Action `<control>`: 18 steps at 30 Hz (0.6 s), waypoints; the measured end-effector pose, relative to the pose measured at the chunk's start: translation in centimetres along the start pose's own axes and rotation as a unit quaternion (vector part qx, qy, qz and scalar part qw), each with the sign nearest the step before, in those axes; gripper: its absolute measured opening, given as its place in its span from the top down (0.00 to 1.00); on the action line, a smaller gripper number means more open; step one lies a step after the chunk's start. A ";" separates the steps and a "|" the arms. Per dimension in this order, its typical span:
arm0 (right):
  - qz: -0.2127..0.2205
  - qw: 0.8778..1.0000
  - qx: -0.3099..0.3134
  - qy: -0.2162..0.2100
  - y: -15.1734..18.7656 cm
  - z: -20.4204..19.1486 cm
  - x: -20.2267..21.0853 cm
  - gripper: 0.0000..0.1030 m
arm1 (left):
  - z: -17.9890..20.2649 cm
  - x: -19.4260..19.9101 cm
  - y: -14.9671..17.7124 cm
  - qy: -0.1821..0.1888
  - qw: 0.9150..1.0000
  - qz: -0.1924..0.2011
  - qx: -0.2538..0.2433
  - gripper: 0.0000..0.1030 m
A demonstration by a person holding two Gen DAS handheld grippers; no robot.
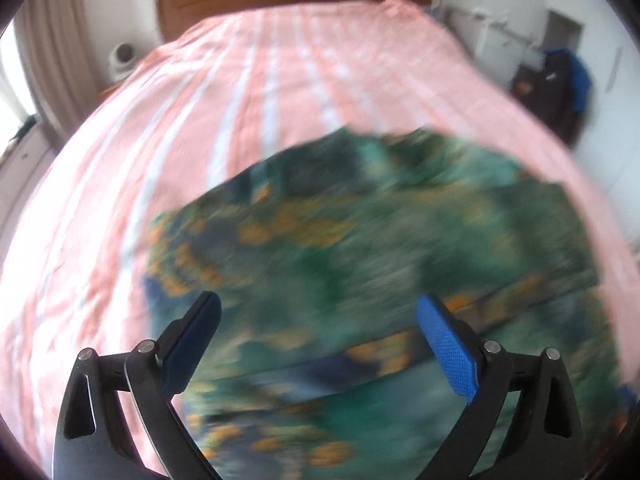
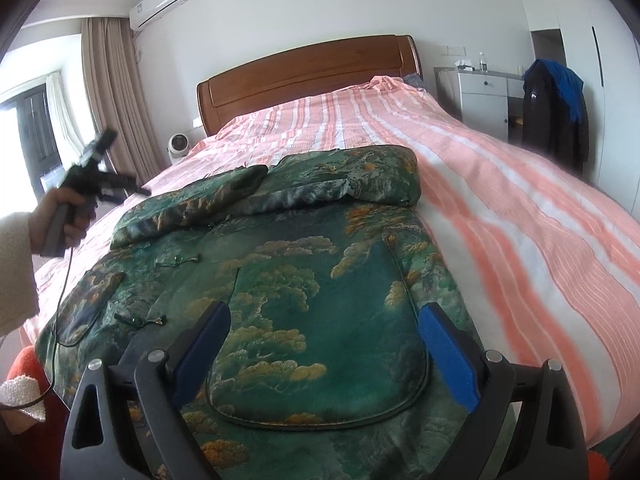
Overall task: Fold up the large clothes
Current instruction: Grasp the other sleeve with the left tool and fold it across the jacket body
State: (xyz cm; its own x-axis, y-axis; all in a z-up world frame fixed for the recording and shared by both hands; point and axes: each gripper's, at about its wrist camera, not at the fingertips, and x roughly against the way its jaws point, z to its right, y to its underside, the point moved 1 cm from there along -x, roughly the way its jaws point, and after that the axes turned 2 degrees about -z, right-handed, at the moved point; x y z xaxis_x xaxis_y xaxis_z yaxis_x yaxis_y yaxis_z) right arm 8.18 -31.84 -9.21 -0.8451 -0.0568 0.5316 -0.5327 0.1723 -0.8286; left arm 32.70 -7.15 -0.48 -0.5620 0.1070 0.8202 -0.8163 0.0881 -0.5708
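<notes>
Coat [image 2: 280, 280]: on bed [image 2: 520, 220], sleeve [image 2: 224, 196] folded over
Left: body fold
Fingers [image 1: 448, 344]: both pairs apart, empty

1. The green garment with gold cloud and tree pattern [image 2: 304, 280] is woven cloth with a soft satin sheen, edged in dark piping; the left wrist view blurs it.
2. The pink and white striped bedsheet [image 2: 500, 208] is matt cloth with a fine ribbed texture.
3. The brown wooden headboard [image 2: 308, 76] at the far end is smooth and lightly glossy.
4. The right gripper [image 2: 324, 344] has matt black plastic arms, shiny metal pins and blue pads with a fine dimpled grain.
5. The cream sleeve [image 2: 14, 272] at near left is fluffy, nubbly fleece.
6. The beige curtain [image 2: 112, 92] at far left is matt cloth.
</notes>
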 end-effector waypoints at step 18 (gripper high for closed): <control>-0.001 1.000 0.004 -0.005 0.1 0.0 0.3 0.08 | 14.4 -7.2 1.2 0.068 0.993 -0.058 -0.078 0.03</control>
State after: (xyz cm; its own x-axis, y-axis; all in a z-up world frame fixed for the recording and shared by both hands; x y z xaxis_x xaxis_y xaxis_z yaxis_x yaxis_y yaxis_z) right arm 7.85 -31.80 -9.10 -0.8443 -0.0667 0.5317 -0.5349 0.1652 -0.8286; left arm 33.89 -22.03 -6.51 -0.4333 0.2194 0.8742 -0.8380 0.2590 -0.4803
